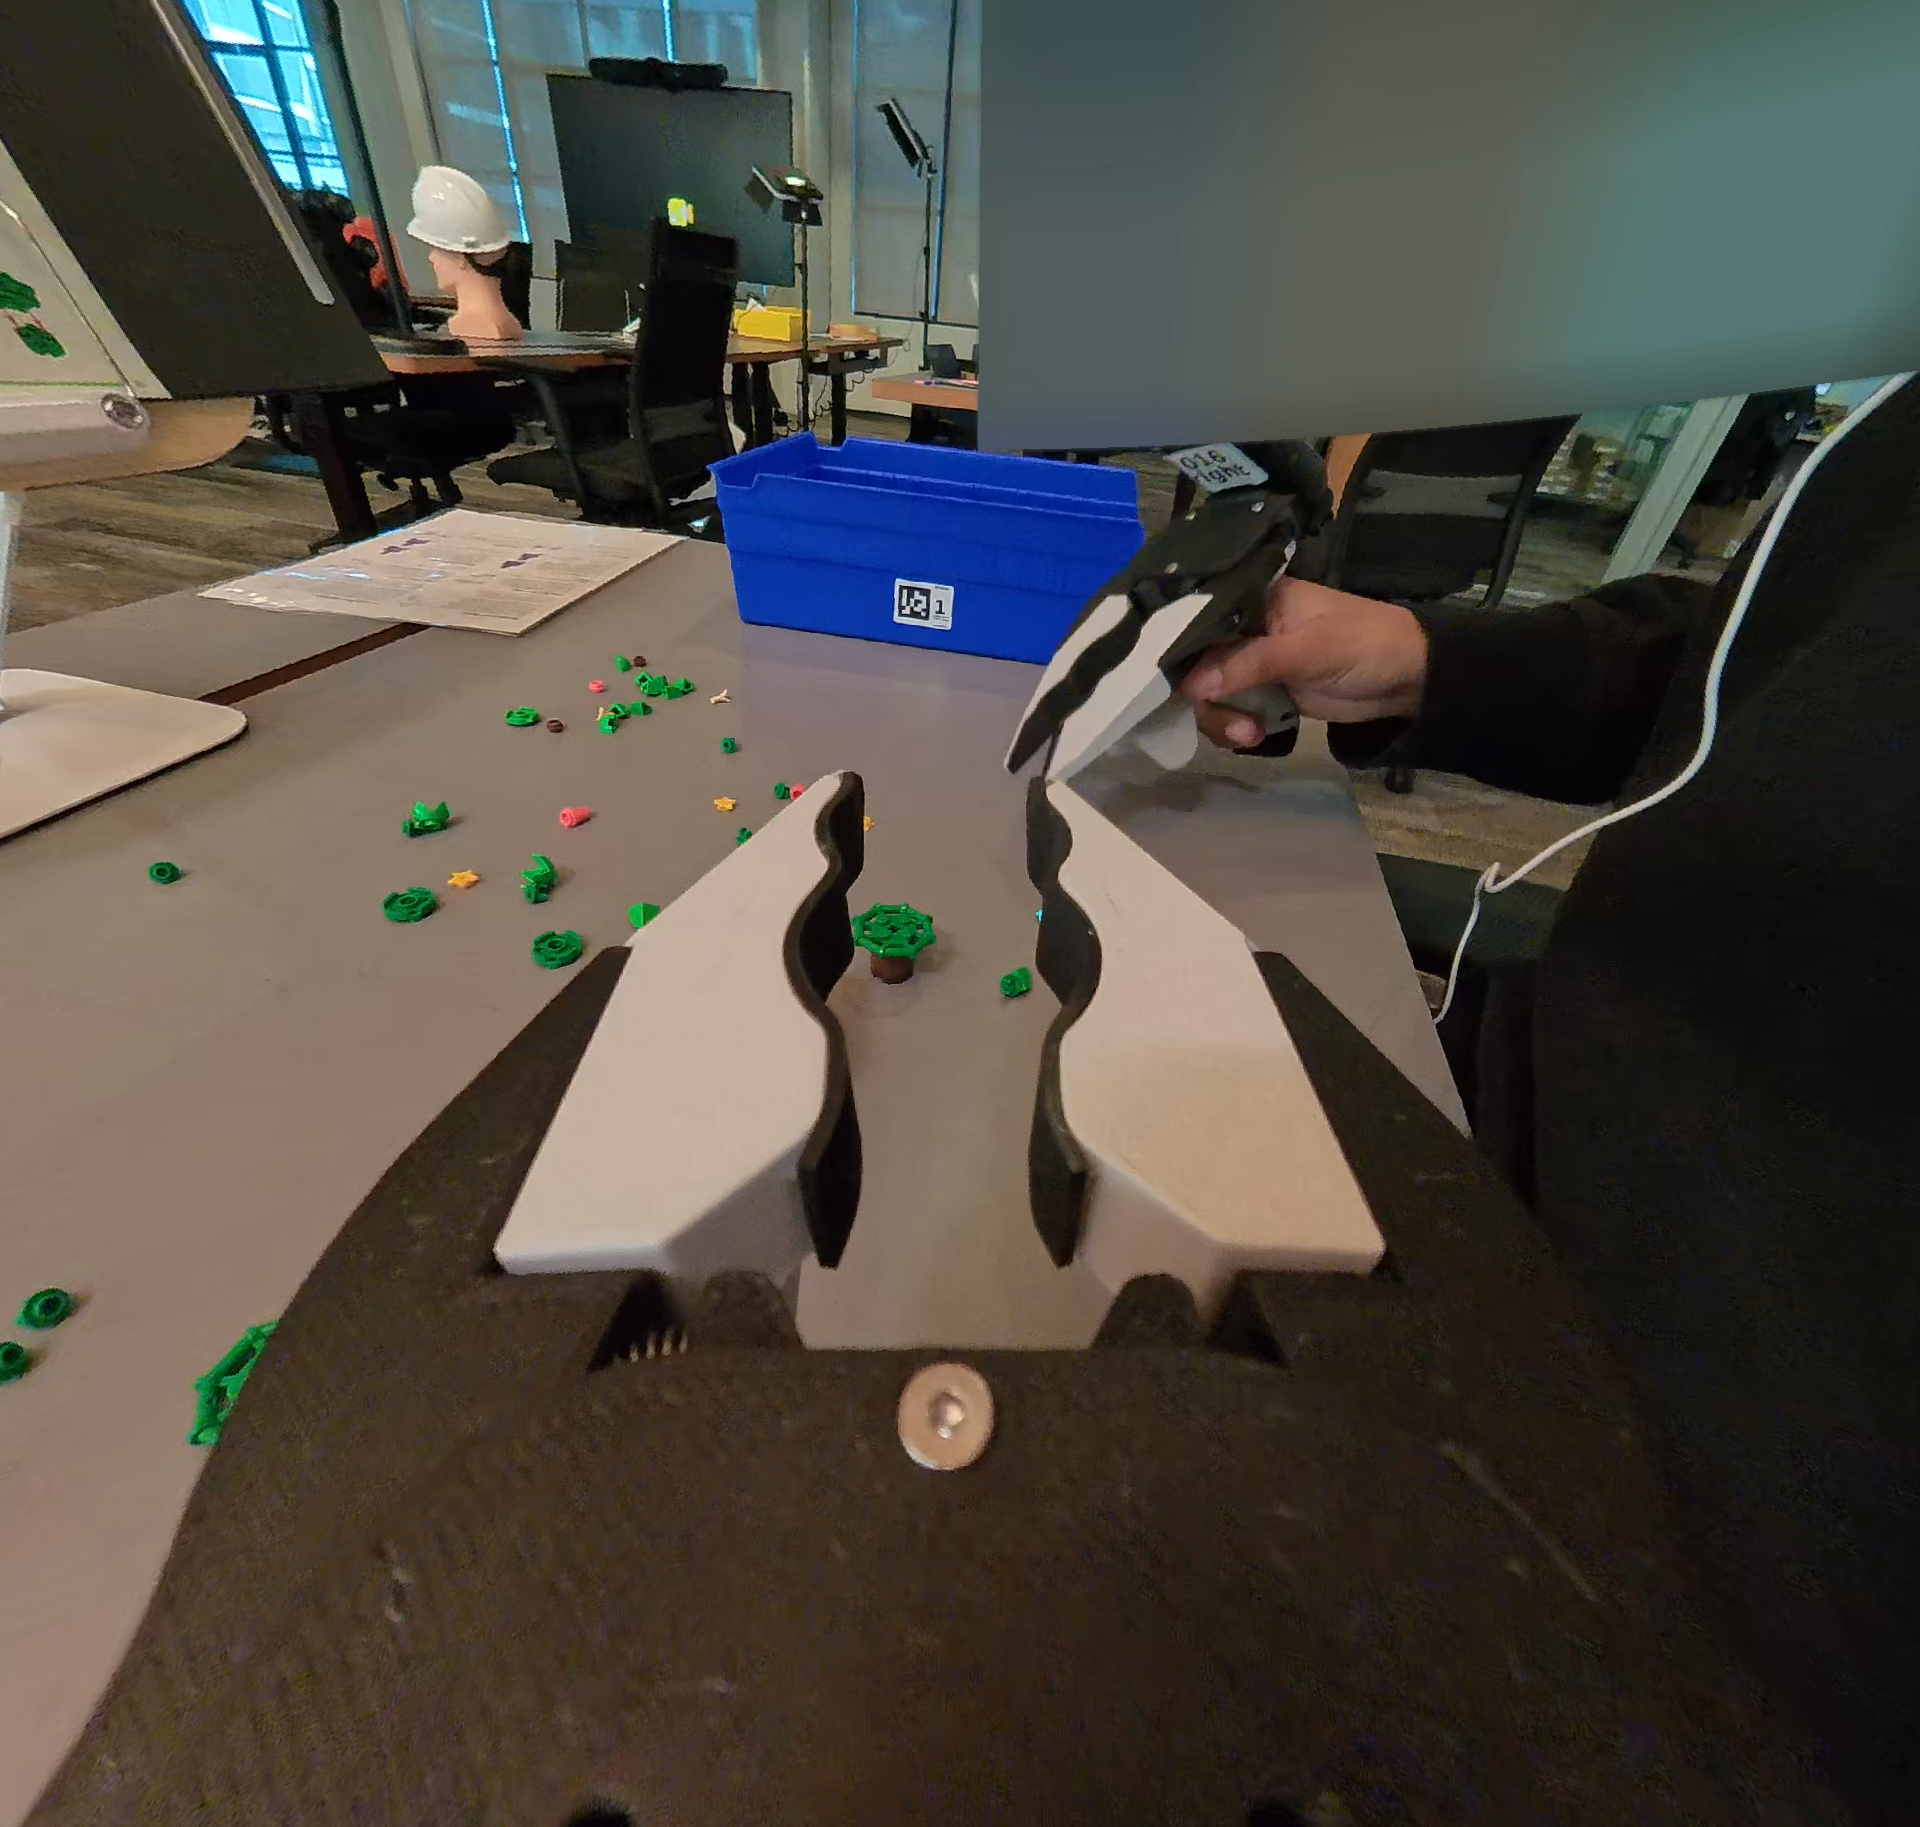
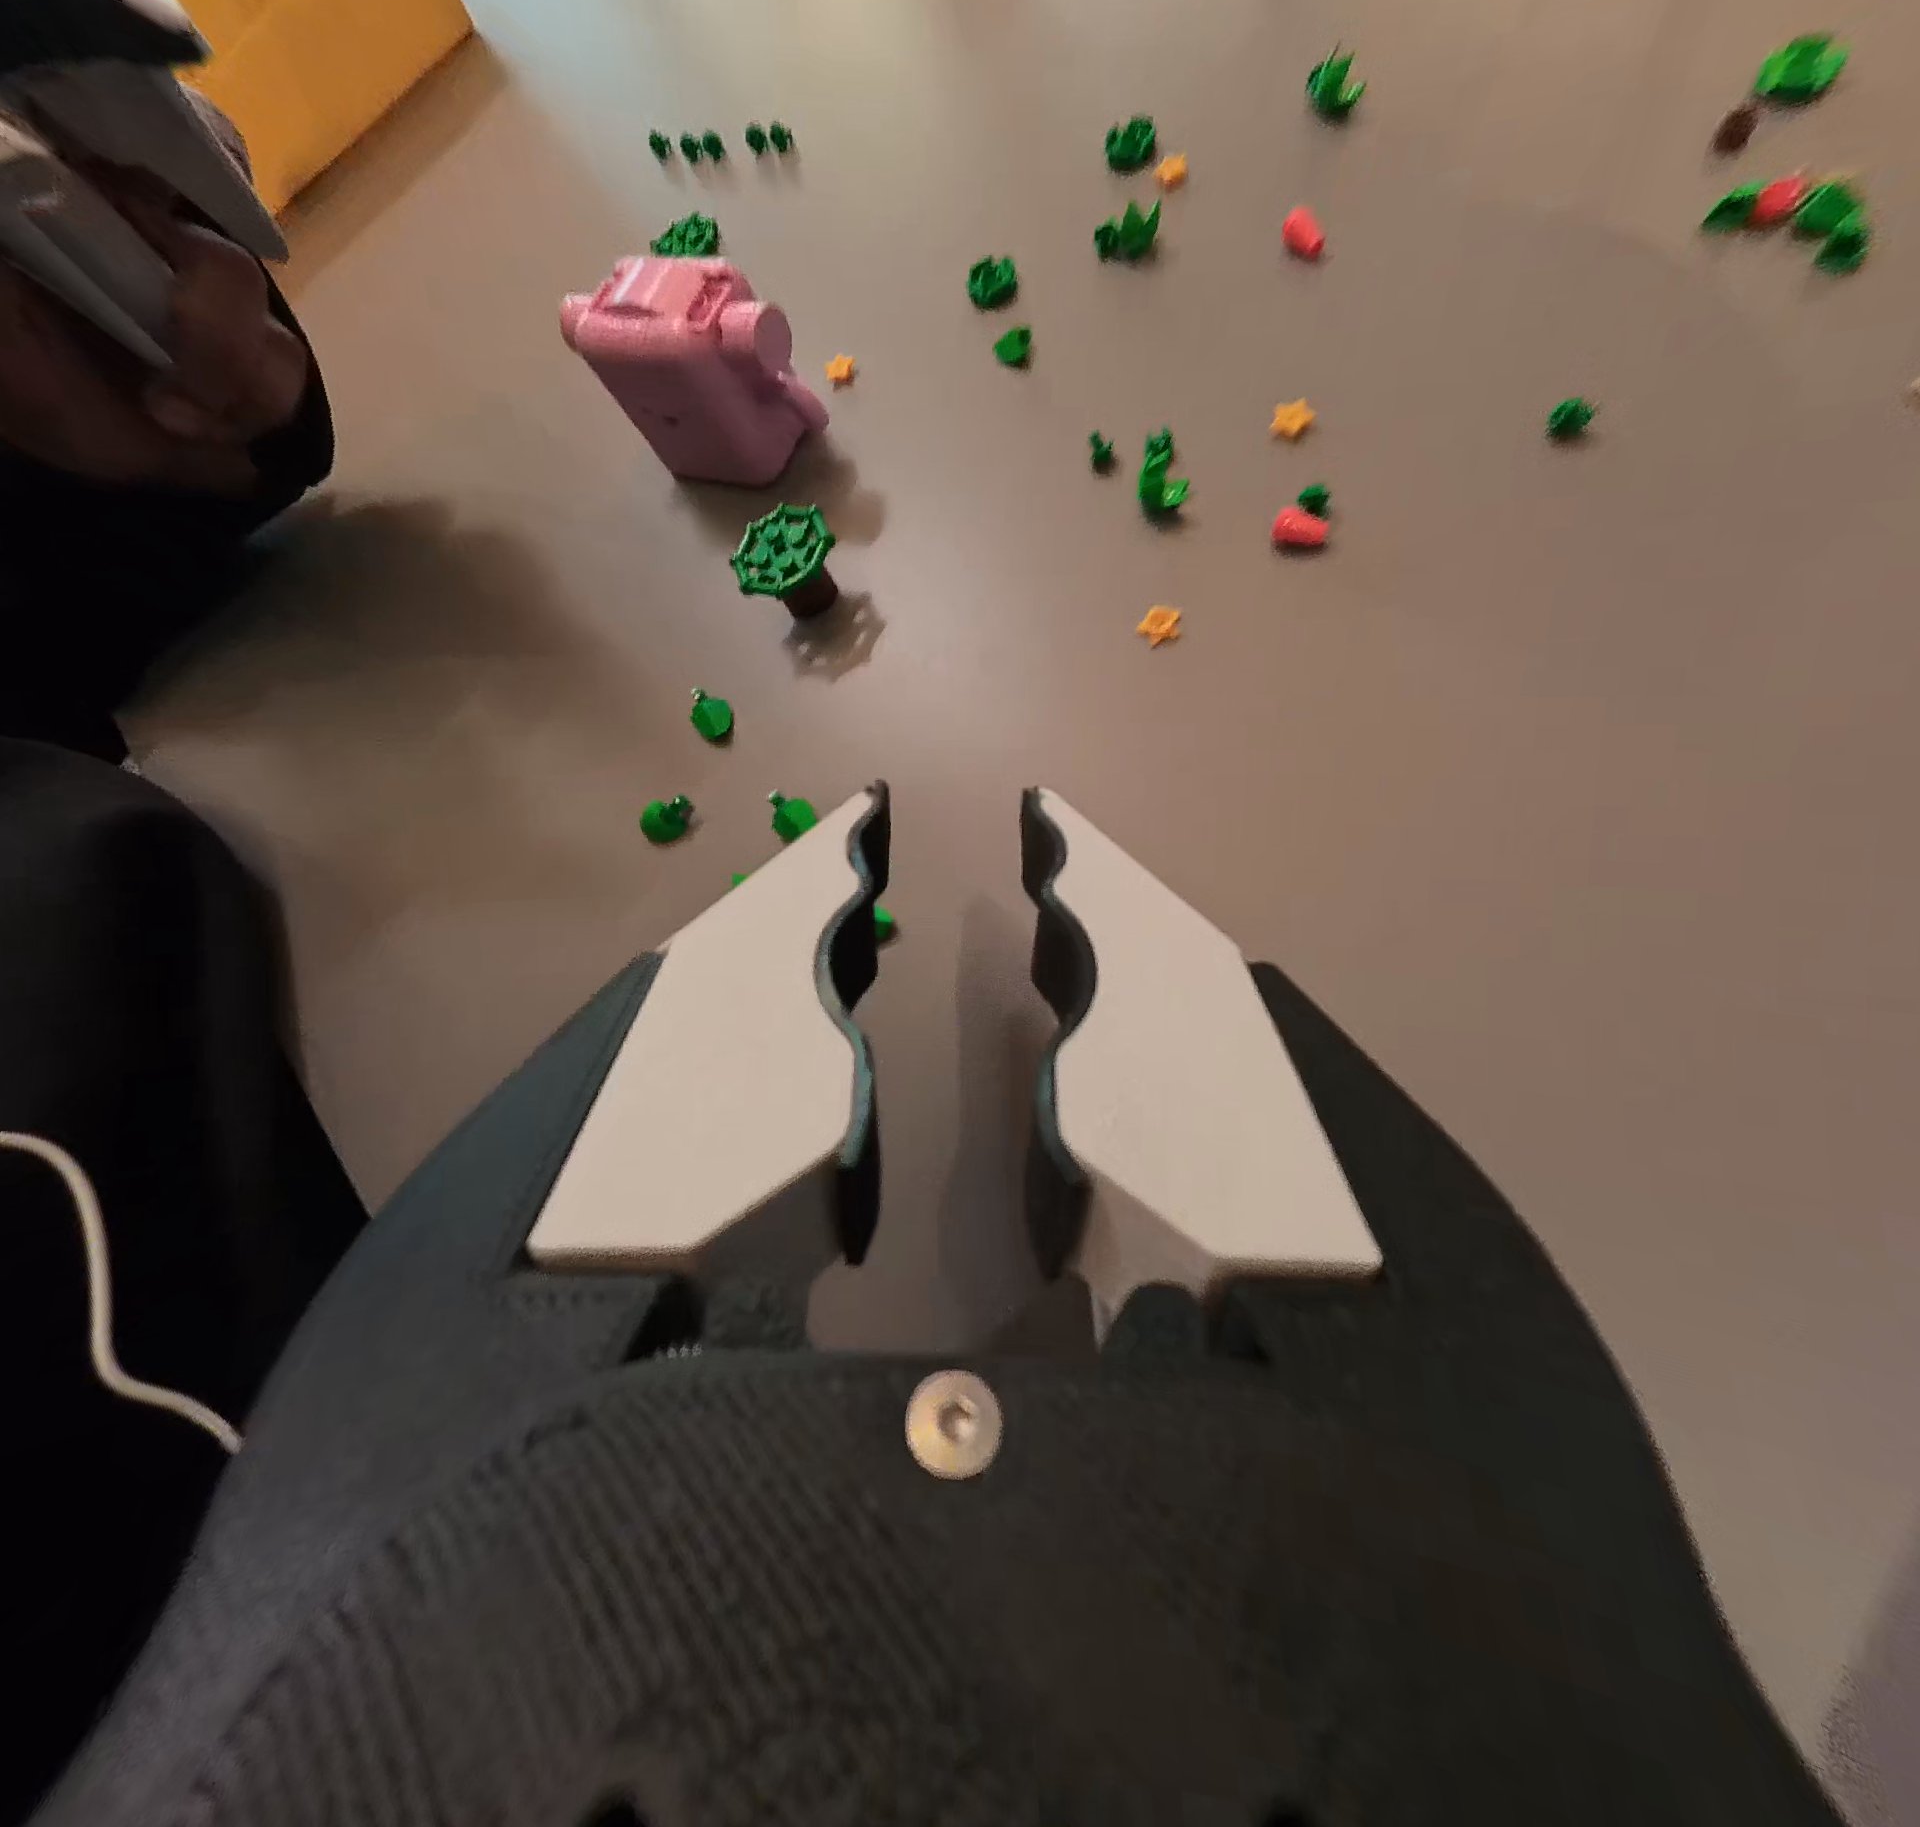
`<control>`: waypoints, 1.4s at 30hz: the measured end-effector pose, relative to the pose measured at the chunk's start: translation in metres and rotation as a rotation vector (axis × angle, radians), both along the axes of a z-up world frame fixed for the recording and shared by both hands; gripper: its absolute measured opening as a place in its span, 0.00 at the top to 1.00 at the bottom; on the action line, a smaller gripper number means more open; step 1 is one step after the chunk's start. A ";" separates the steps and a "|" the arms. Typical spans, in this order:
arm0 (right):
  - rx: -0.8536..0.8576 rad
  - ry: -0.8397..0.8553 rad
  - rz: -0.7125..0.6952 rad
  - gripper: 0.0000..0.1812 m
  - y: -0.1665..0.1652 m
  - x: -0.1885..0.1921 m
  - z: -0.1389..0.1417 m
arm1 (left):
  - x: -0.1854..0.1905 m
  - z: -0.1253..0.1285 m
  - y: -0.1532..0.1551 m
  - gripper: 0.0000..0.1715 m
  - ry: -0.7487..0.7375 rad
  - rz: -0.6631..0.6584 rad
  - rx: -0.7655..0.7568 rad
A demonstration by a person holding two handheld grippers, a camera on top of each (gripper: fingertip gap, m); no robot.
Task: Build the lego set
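A green web-shaped disc on a brown stem (image 1: 894,938) stands upright on the grey table (image 1: 312,1050), between the two fingers of my left gripper (image 1: 945,785) but not touched by them. That gripper is open and empty. The disc also shows in the right wrist view (image 2: 784,556), ahead and left of my right gripper (image 2: 956,795), which is open, empty and above the table. A pink block-like piece (image 2: 691,369) lies just beyond the disc. In the left wrist view the right gripper (image 1: 1031,764) hovers near my right fingertip. Small green, red and orange pieces (image 2: 1153,473) lie scattered.
A blue bin (image 1: 935,551) stands at the table's far edge, with a printed sheet (image 1: 447,572) to its left. A white stand base (image 1: 94,738) sits far left. A yellow box (image 2: 301,32) is at the top left. The table edge (image 1: 1392,946) runs on the right. Tip to tip, the grippers are about 20 centimetres apart.
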State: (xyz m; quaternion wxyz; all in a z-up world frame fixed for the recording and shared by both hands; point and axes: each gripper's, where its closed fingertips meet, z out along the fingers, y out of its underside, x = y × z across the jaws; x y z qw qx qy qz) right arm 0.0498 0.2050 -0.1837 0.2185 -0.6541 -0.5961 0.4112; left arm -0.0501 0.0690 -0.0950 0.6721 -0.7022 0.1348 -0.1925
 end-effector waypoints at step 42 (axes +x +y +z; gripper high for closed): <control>0.349 0.088 0.306 0.88 0.015 -0.110 -0.018 | -0.064 -0.018 0.012 1.00 0.052 0.269 -0.049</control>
